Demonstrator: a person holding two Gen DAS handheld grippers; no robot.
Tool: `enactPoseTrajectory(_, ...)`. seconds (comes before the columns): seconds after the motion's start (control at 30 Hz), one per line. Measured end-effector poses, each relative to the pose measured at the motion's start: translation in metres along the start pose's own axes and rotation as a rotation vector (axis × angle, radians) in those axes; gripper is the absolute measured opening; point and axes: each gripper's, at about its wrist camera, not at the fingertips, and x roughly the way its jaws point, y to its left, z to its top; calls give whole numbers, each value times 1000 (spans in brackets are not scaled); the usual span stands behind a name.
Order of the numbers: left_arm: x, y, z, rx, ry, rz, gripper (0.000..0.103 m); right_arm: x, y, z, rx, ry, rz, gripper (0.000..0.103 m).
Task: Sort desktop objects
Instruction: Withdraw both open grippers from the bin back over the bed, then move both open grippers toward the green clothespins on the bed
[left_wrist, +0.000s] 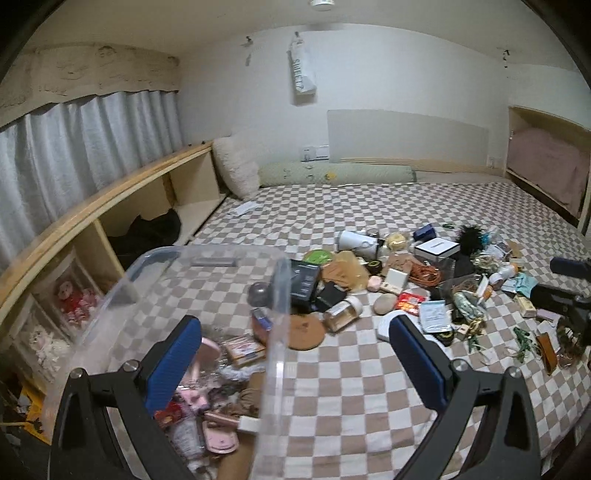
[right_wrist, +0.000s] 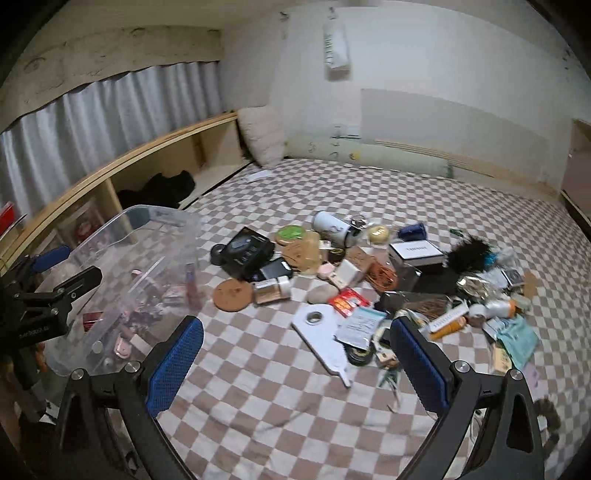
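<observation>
Dozens of small objects lie scattered across the checkered bed cover, with a clear plastic bin at its left edge already holding several. Both claws gape wide and empty: the left gripper straddles the bin's wall, the right gripper hovers above the cover.

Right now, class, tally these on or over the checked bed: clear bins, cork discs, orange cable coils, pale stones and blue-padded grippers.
clear bin: 1
cork disc: 1
orange cable coil: 1
pale stone: 1
grippers: 2, the left gripper and the right gripper, both open
Total: 6
</observation>
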Motion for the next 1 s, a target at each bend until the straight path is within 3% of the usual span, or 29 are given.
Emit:
enactPoseTrajectory(0.2, 20, -20, -3, -13, 30, -40, 102, 0, -31, -16, 19, 10, -59, 101)
enactPoseTrajectory(0.57, 61, -67, -9, 76, 91, -94, 102, 15, -83, -43, 54, 85, -171, 101)
enactPoseTrajectory(0.77, 74, -95, -10, 113, 122, -164, 102, 23, -110, -55, 88, 129, -193, 101)
enactPoseTrajectory(1.0, 88, -130, -13, 171, 158, -226, 102, 36, -163, -77, 213, 221, -246, 101)
